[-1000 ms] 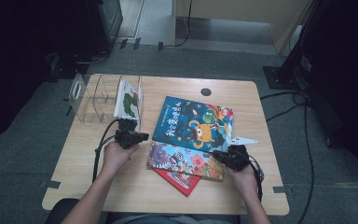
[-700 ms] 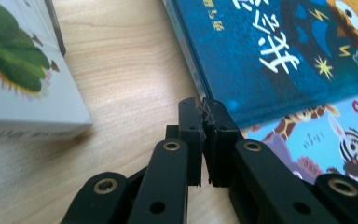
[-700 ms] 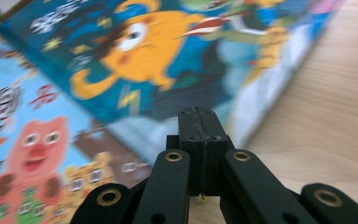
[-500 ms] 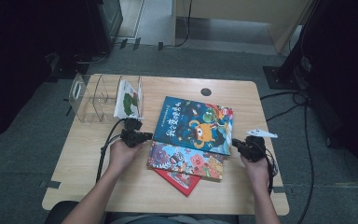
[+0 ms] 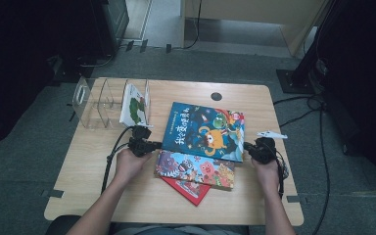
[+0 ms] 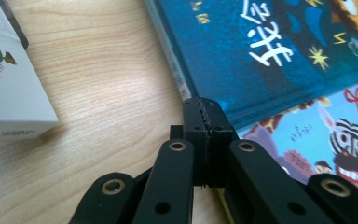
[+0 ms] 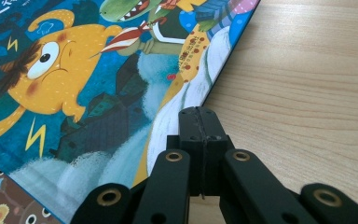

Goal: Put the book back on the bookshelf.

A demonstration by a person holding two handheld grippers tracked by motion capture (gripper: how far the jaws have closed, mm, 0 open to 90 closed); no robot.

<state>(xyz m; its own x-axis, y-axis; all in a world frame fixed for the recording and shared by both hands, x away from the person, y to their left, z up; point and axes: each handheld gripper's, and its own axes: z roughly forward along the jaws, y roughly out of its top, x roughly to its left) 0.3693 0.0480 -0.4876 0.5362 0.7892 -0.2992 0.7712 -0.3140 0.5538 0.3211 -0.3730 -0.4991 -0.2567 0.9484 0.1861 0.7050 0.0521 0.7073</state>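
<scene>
Blue picture book (image 5: 205, 131) is seen lying flat at the centre of the wooden table (image 5: 254, 205), overlapping a second illustrated book (image 5: 196, 169) at its six o'clock, under which a red book (image 5: 188, 190) is tucked. At nine o'clock of the blue cover the left gripper (image 5: 152, 145) is held with jaws pressed together on nothing; at three o'clock the right gripper (image 5: 248, 146) is likewise closed and empty. A white book (image 5: 133, 105) is stood in a clear rack (image 5: 95, 105) at ten o'clock.
</scene>
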